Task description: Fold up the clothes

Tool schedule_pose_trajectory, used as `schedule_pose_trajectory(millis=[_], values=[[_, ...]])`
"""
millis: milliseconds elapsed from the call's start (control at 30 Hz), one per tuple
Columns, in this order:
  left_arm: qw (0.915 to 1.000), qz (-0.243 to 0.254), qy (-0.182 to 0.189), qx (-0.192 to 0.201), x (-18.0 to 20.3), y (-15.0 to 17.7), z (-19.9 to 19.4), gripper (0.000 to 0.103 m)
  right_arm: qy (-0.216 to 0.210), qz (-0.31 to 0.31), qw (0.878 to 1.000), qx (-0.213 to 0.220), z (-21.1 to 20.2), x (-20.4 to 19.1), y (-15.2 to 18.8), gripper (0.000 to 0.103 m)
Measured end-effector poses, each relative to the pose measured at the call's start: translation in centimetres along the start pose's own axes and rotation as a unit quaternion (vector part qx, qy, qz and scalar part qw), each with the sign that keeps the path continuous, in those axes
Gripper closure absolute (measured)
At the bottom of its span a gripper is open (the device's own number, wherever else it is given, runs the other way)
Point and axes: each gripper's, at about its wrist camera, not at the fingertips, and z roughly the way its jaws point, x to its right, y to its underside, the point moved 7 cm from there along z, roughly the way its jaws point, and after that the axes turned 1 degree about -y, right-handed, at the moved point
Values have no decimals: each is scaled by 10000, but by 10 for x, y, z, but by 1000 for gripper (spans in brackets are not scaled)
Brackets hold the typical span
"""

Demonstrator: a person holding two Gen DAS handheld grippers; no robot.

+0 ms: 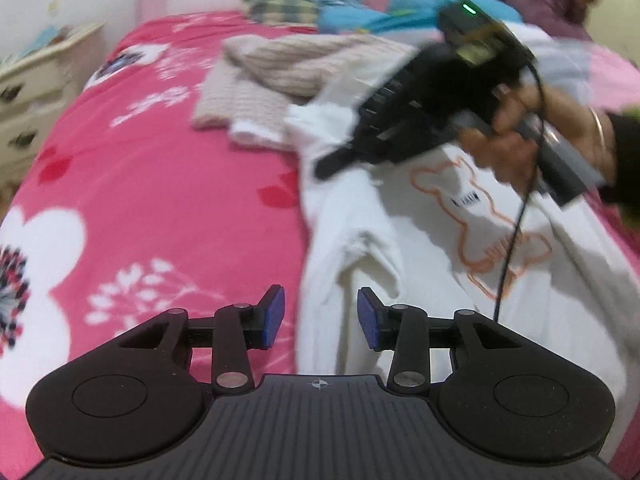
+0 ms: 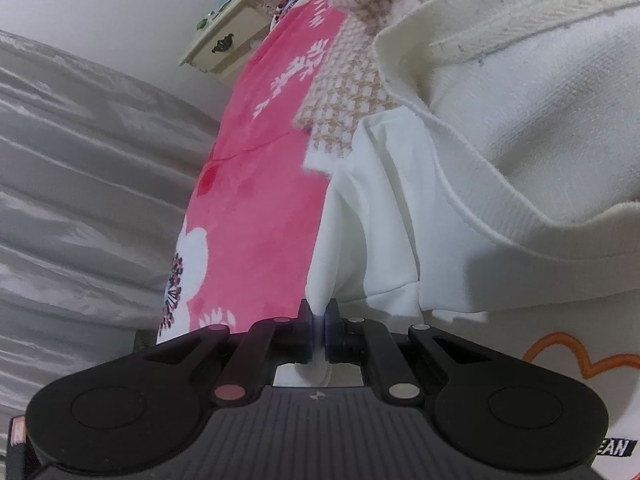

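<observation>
Right gripper [image 2: 319, 330] has its fingers pinching a thin fold of the white sweatshirt [image 1: 400, 240] lying along the bed [image 1: 180, 184] near its right edge, left gripper [image 1: 321, 318] spread and empty — that slim pinch could slip free if tugged hard.

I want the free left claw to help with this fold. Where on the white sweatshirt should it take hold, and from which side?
Probably the near side edge of the white sweatshirt, by the creased sleeve. Come in low from the pink bedspread side: that edge lies exposed just ahead of the open left claw, while the right claw already pinches a fold of white fabric near the collar end.
</observation>
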Motion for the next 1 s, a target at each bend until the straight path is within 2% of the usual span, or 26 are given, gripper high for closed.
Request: schedule_pose_trajectory(millis=[100,167,200,233,333,500,600,733,800,833,900,967,1000], values=[[9994,259,-213,-33,5,0,11,64,-51,24,10000,-15,2,-3,1,97],[9996,-49,-240,128,-3,-3,10,77,-74,36,10000,-11,3,-6,2,97],[9992,-235,-244,222,-8,-5,9,91,-81,40,10000,7,3,-7,1,97],[9983,-422,-247,316,-13,-7,7,99,-90,46,9999,55,4,-10,0,97],[9914,-1130,-268,607,-35,-8,-1,101,-148,72,9996,229,7,-20,-6,97],[9682,-2357,-304,780,-74,2,-7,102,-39,55,9990,451,29,-44,-16,97],[9576,-2760,-401,718,-87,11,-5,102,162,161,9986,478,50,-44,-16,97],[9467,-3143,-496,499,-99,24,2,101,212,407,9981,414,74,-34,-11,96],[9377,-3432,-487,223,-108,36,10,100,129,650,9973,325,83,-26,-8,89],[9310,-3620,-457,103,-113,42,15,97,-98,917,9952,331,83,-22,-10,82],[9178,-3958,-290,83,-121,47,14,95,-600,1397,9876,381,76,-17,-15,54],[9052,-4246,-156,108,-128,50,10,92,-926,1637,9807,528,62,-14,-22,46],[9001,-4353,-135,126,-130,51,7,89,-1009,1687,9788,574,54,-12,-24,45]])
